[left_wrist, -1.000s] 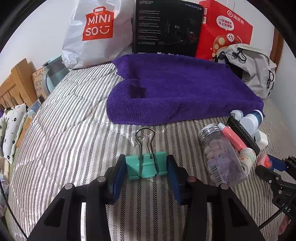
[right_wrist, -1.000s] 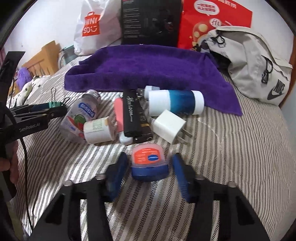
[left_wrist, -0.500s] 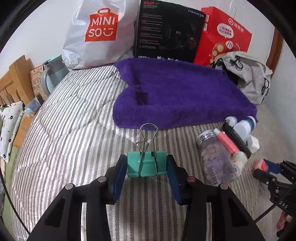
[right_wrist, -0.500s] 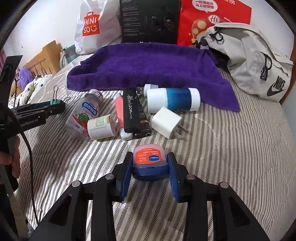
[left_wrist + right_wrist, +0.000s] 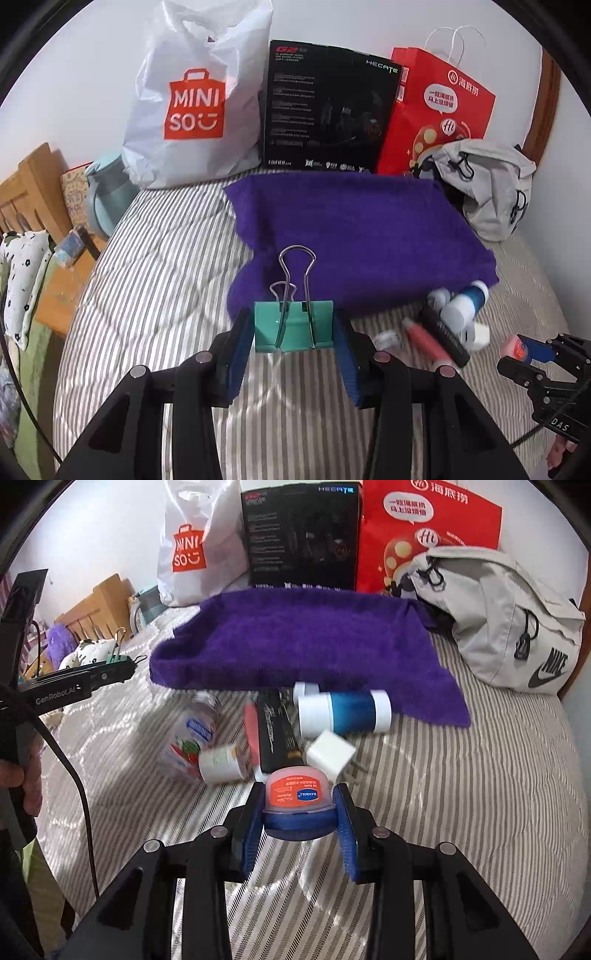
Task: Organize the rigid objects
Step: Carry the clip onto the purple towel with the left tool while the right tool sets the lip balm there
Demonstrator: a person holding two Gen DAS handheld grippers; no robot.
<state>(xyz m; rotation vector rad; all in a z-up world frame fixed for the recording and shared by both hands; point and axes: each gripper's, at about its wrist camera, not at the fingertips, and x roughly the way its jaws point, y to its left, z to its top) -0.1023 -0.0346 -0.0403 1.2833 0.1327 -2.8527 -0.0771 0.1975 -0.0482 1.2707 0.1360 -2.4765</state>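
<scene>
Striped bed (image 5: 461, 794) carries purple towel (image 5: 303, 642); clutter pile (image 5: 280, 731) alongside.

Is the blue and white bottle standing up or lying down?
Lying down. The bottle rests on its side on the striped bed, its white ends pointing sideways, by the purple towel.

The left hand-held gripper (image 5: 293, 332) clamps a teal binder clip (image 5: 293, 326); the right hand-held gripper (image 5: 299, 808) pinches a small jar (image 5: 297, 797), both angled downward.

"MINISO" is printed on the white plastic bag (image 5: 192, 103). "HECATE", "G2" and "EDIFIER" are read on the black box (image 5: 328, 110). "NIKE" is seen on the grey backpack (image 5: 517, 627), "HANBOLI" on the small jar (image 5: 297, 794), "GenRobot.AI" on the left gripper (image 5: 122, 664).
</scene>
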